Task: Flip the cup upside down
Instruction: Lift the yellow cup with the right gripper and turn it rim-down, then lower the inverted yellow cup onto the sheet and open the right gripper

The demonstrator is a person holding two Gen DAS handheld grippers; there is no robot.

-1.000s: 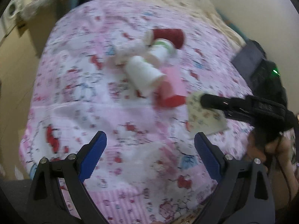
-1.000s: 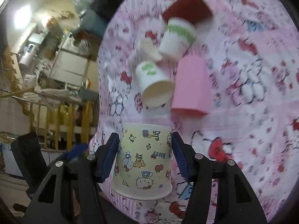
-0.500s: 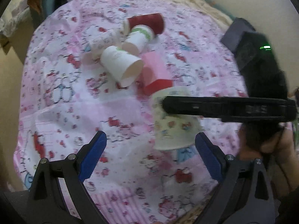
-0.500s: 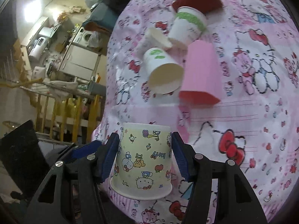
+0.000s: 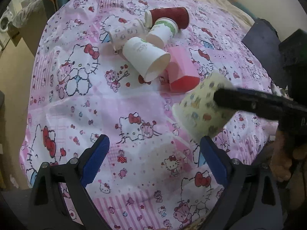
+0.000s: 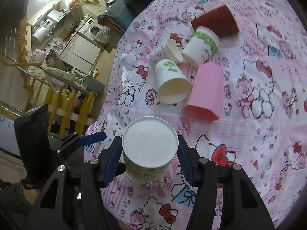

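Observation:
My right gripper [image 6: 149,155] is shut on a cream cartoon-print paper cup [image 6: 149,145], its white flat bottom facing the right wrist camera. In the left wrist view the same cup [image 5: 201,111] hangs tilted just above the pink Hello Kitty cloth [image 5: 115,105], rim down and to the left, with the right gripper's black finger [image 5: 249,103] across it. My left gripper [image 5: 153,155] is open and empty, low over the cloth, with the cup just beyond its right finger.
Several other cups lie on their sides in a cluster: a white cup [image 5: 147,59], a pink cup [image 5: 182,71], a green-banded cup [image 5: 163,30], a dark red cup [image 5: 168,16] and a small printed cup [image 5: 124,32]. Kitchen furniture [image 6: 76,44] lies beyond the cloth's edge.
The right gripper has tilted the cartoon cup over, so its bottom now faces the right wrist camera, and it has come closer to the left gripper. The left gripper stays open.

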